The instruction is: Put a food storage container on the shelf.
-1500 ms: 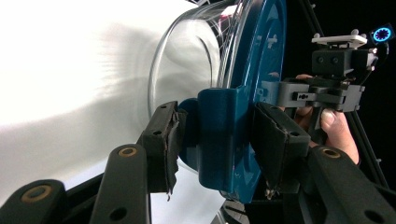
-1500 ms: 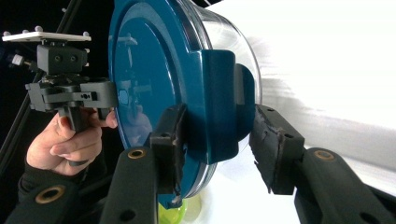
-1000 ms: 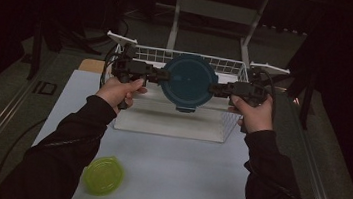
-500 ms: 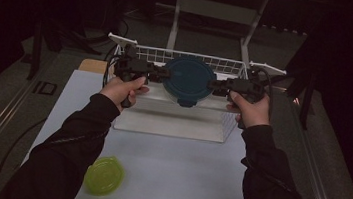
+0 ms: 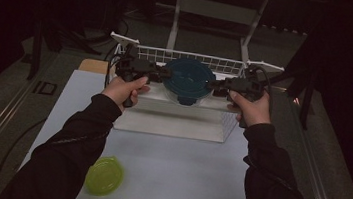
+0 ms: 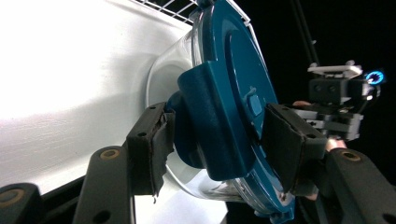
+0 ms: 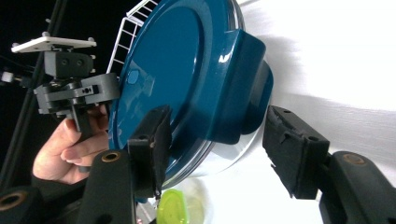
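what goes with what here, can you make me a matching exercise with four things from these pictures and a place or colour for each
Things:
1. round lid
2. small container
3. wire basket
4. left gripper

Descriptions:
A. yellow-green, on the table near the left sleeve
B. white, at the far side of the table
C. dark blue, on a clear bowl
D. black, at the lid's left edge

Pairs: 1-C, 2-A, 3-B, 4-D
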Demonstrator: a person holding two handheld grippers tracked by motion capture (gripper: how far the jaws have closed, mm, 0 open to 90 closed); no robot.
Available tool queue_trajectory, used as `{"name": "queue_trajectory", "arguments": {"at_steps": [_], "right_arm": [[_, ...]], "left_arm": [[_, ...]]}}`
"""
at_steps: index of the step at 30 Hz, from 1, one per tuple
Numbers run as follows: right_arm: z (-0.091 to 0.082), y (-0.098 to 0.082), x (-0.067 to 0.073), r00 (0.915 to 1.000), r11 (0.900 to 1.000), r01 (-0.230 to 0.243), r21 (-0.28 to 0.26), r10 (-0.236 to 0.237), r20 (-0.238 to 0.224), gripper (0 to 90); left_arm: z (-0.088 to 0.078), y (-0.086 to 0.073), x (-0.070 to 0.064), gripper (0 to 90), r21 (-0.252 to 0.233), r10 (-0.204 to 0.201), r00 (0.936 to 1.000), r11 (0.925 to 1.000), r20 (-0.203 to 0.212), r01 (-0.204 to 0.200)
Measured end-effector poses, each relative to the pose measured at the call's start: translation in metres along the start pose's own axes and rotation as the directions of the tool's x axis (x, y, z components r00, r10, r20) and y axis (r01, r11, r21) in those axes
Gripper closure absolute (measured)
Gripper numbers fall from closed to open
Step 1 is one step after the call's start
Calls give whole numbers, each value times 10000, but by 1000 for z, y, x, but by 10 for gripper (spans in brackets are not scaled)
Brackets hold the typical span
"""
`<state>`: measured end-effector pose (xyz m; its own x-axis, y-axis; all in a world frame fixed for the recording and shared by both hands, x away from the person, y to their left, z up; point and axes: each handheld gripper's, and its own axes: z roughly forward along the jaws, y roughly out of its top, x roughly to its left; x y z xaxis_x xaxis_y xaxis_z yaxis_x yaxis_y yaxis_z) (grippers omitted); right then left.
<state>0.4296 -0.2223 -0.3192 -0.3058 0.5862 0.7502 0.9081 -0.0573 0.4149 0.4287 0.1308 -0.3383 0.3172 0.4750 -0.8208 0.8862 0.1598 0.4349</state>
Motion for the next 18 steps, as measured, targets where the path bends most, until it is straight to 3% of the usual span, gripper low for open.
{"name": "queue_trajectory", "arguments": {"at_steps": [3, 9, 15, 16, 17, 18], "right_arm": [[-4, -1, 1, 9999, 9999, 89, -131, -88, 69, 414], [-14, -7, 6, 9984, 9979, 495, -423, -483, 283, 413], [-22, -20, 19, 9908, 9904, 1285, -515, -1260, 489, 416], [-22, -20, 19, 9908, 9904, 1285, -515, -1260, 489, 416], [-23, -23, 22, 9894, 9889, 1396, -511, -1373, 473, 419], [-25, -29, 28, 9831, 9832, 1759, -491, -1729, 598, 422]], "left_arm": [[-2, -1, -4, 375, -18, 189, 9996, 9998, -193, -189], [-14, -4, -12, 322, -495, 547, 9980, 9972, -303, -562], [-26, -14, -23, 308, -761, 1538, 9855, 9843, -711, -1591], [-26, -14, -23, 304, -761, 1538, 9855, 9843, -711, -1591], [-30, -20, -28, 304, -784, 1946, 9785, 9767, -689, -1998], [-31, -23, -30, 304, -814, 2060, 9756, 9739, -759, -2119]]}}
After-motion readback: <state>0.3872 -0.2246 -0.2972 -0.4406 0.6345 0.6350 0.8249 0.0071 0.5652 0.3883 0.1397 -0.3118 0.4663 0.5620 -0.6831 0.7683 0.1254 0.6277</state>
